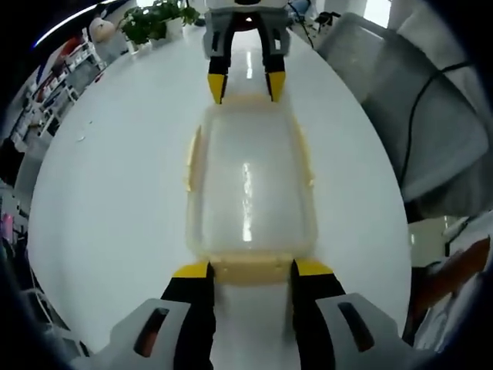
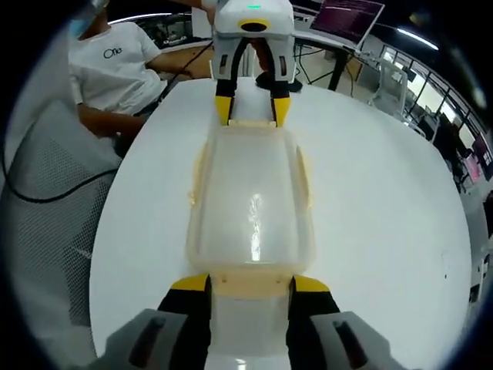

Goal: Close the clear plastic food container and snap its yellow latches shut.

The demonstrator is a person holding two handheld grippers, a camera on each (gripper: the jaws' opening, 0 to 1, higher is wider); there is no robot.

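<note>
The clear plastic container (image 1: 250, 185) (image 2: 253, 200) lies lengthwise on the white table (image 1: 115, 169) with its lid on top. Pale yellow latches sit along its long sides (image 1: 192, 158) (image 2: 196, 181) and at both ends. In the left gripper view, my left gripper (image 1: 252, 270) stands open at the near end, its yellow-tipped fingers on either side of the end latch (image 1: 250, 274). My right gripper (image 1: 246, 86) stands open at the far end. The right gripper view mirrors this: the right gripper (image 2: 250, 284) straddles its end latch (image 2: 250, 288), and the left gripper (image 2: 252, 110) is opposite.
A grey mesh chair (image 1: 416, 116) (image 2: 46, 200) stands beside the table. A person in a white T-shirt (image 2: 115, 62) sits at the table's far corner. Potted plants (image 1: 154, 19) stand at one end of the table, and a screen (image 2: 350, 15) is behind it.
</note>
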